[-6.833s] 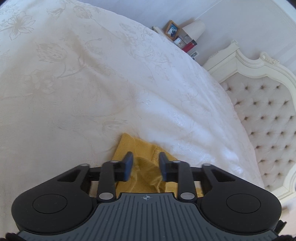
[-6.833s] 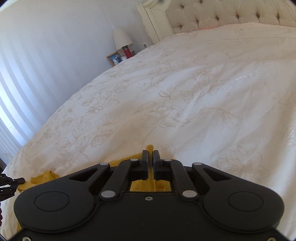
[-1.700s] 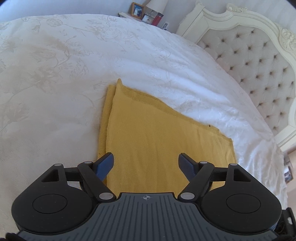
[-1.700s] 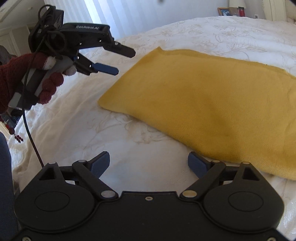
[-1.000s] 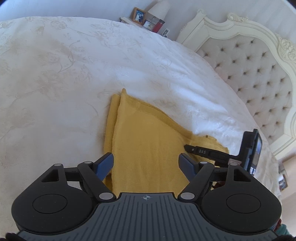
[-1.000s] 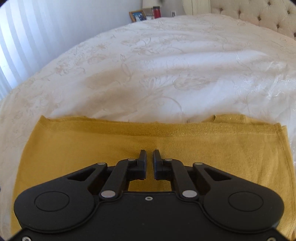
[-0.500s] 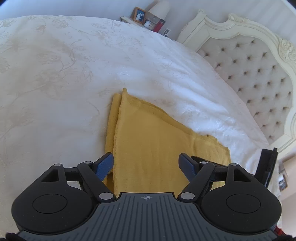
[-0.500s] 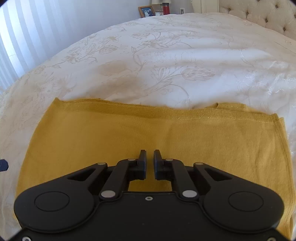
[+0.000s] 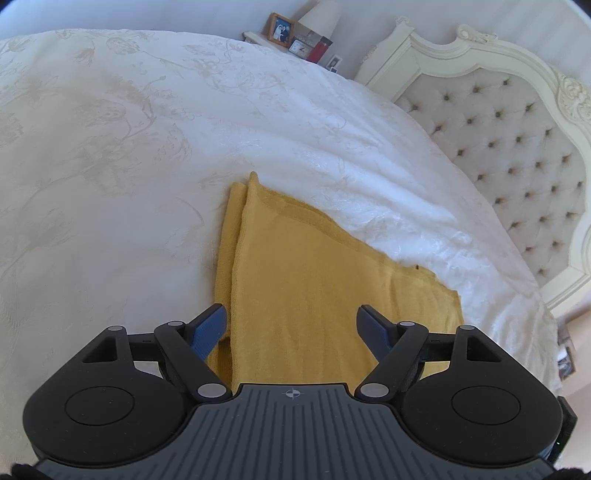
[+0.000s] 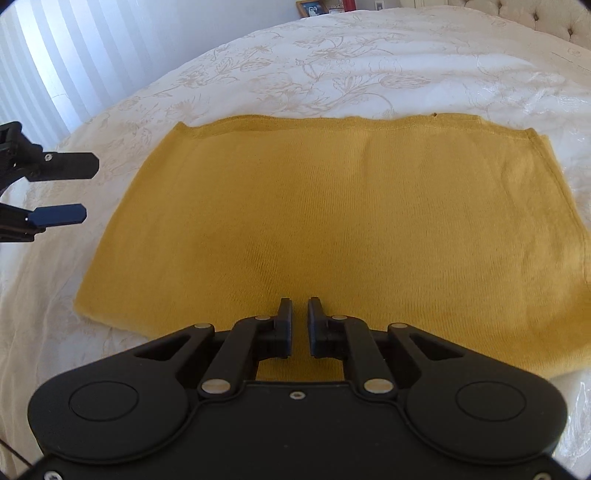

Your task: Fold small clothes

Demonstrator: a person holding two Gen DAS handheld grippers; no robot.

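We see the left gripper (image 10: 55,192) at the far left edge of the right wrist view, jaws spread wide with nothing between them, hanging just off the cloth's left edge and apart from it. In its own view the same gripper (image 9: 291,326) has its blue pads (image 9: 208,326) wide apart above the near end of the cloth (image 9: 314,295), not pinching it. The cloth (image 10: 332,229) is mustard yellow, folded into a flat rectangle, lying on the white bedspread (image 10: 332,62) with a pale floral pattern. From the left wrist view we see two layers offset along its left edge. Moving right, the right gripper (image 10: 299,321) sits over the cloth's near edge, jaws almost closed with only a narrow gap; they have just been opening slightly, and we see no fabric between them. Further right, in the left wrist view, a tufted headboard (image 9: 517,147) in a cream frame. At the far side of the bed a nightstand carries a photo frame (image 9: 281,30), a lamp (image 9: 319,13) and a red item (image 9: 319,51).
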